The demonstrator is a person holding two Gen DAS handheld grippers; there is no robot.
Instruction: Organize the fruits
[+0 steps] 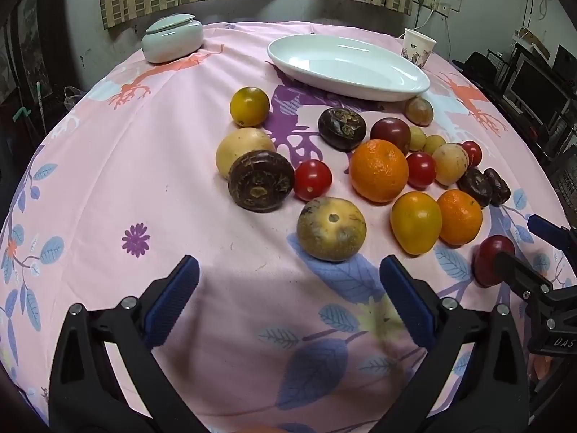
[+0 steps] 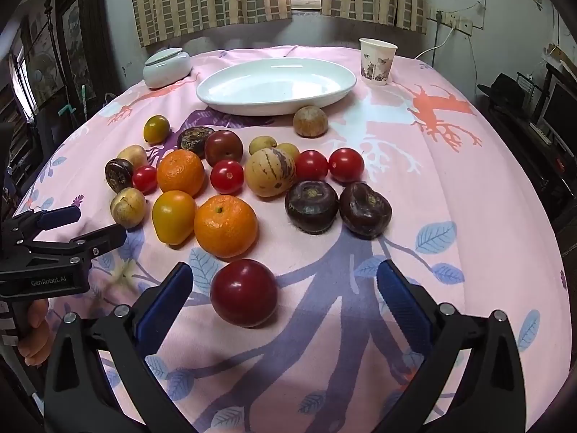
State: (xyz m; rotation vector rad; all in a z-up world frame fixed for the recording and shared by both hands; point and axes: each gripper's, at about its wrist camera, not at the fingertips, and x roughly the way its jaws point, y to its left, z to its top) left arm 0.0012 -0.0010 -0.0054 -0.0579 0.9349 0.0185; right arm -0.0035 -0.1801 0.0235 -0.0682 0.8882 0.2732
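Observation:
Loose fruit lies on the pink patterned cloth: oranges [image 2: 225,225], cherry tomatoes [image 2: 227,176], dark brown flat fruits [image 2: 312,206] and yellow ones [image 2: 173,216]. An empty white oval plate [image 2: 274,86] stands behind them. My right gripper [image 2: 285,274] is open, and a dark red plum [image 2: 244,292] lies on the cloth between its fingers, nearer the left one, untouched. My left gripper [image 1: 288,278] is open over bare cloth, just short of a yellow-brown round fruit [image 1: 331,229]. In the left wrist view the right gripper [image 1: 517,237] shows at the far right around the plum [image 1: 488,263].
A pale lidded jar [image 2: 166,66] stands at the back left and a paper cup [image 2: 377,61] at the back right. A hand [image 2: 36,324] holds the left gripper's handle. Dark furniture stands beyond the table's right edge, and curtains hang behind.

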